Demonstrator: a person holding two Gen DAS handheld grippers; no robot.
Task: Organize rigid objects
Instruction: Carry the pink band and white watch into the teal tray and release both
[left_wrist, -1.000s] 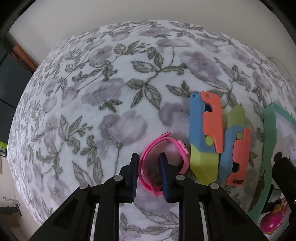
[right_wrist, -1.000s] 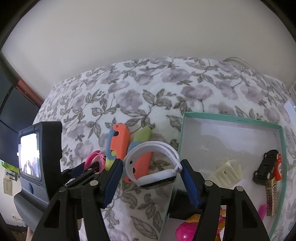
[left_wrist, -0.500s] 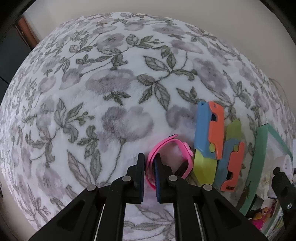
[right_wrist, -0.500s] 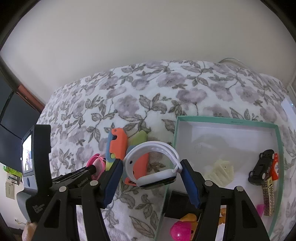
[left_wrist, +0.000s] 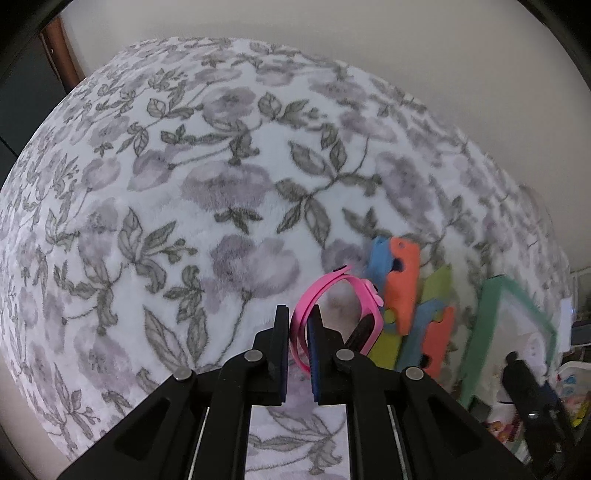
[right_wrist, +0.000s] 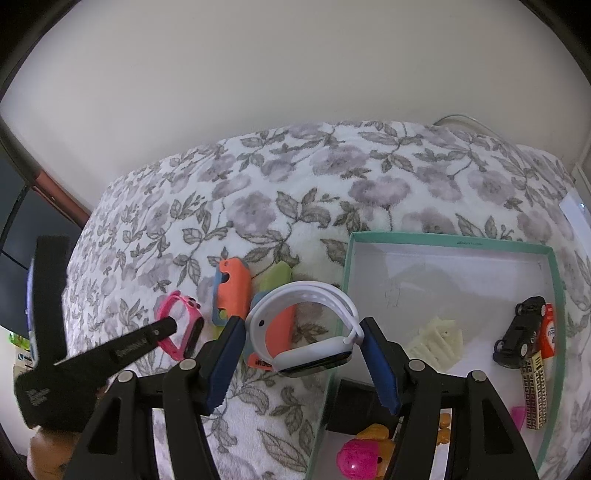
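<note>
Floral blanket (left_wrist: 229, 192): pink watch (left_wrist: 332, 314) strap (seemingly lifted) pinched between left fingers (left_wrist: 282, 332).

Your left gripper (left_wrist: 298, 332) points steeply down, jaws clamped tight on pink band (left_wrist: 334, 291). Your right gripper (right_wrist: 301, 345) angles down, jaws half-spread around white band (right_wrist: 306, 328).

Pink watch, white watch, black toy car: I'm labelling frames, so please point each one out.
pink watch (left_wrist: 369, 308), left wrist view, on its pink case
white watch (right_wrist: 314, 354), right wrist view, on its case
black toy car (right_wrist: 521, 332), right wrist view, on its roof
</note>
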